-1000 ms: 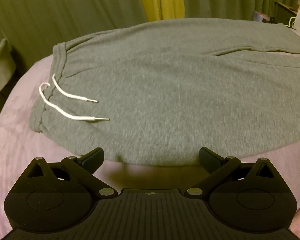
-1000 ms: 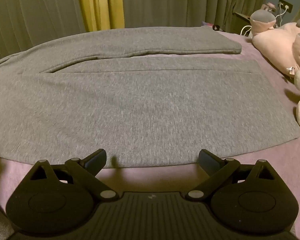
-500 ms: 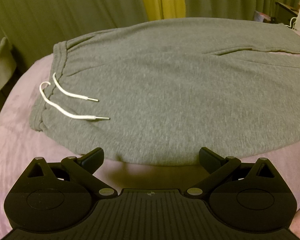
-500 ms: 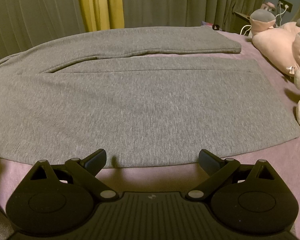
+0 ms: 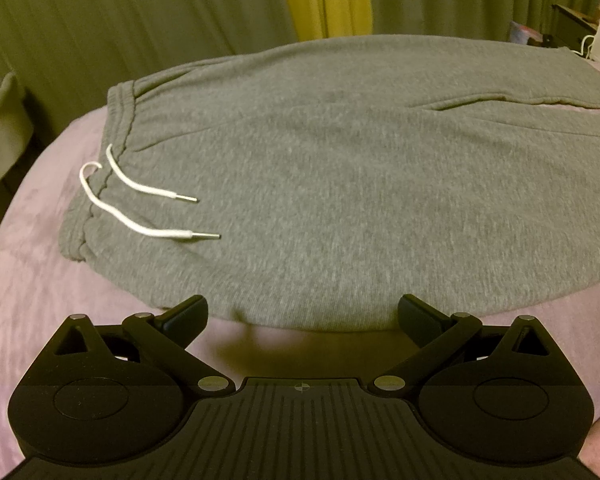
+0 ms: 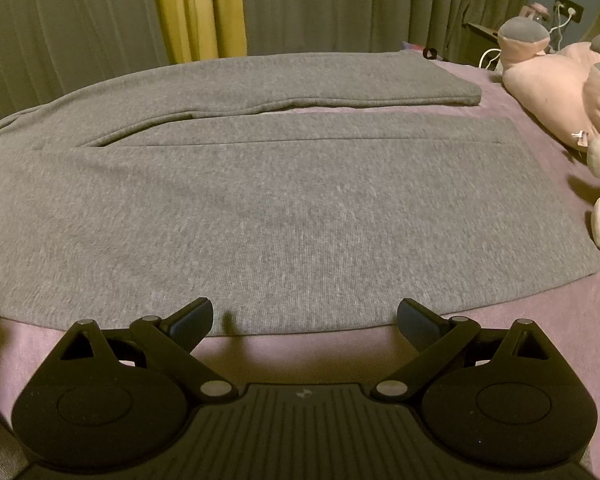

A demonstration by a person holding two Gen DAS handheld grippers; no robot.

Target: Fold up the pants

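Grey sweatpants (image 5: 340,184) lie flat on a pink bed cover, waistband (image 5: 118,128) to the left with two white drawstrings (image 5: 148,208) on top. The right wrist view shows the two legs (image 6: 284,216), the far leg (image 6: 300,84) apart from the near one, cuffs to the right. My left gripper (image 5: 302,314) is open and empty, just short of the near edge of the hip area. My right gripper (image 6: 304,316) is open and empty at the near edge of the near leg.
The pink bed cover (image 5: 28,280) extends around the pants. Pink plush toys (image 6: 560,84) lie at the right by the cuffs. Green and yellow curtains (image 6: 200,8) hang behind the bed. A nightstand with cables (image 5: 596,36) stands at the far right.
Both grippers have crept slightly toward the near edge of the pants. Both stay open; the pants have not moved.
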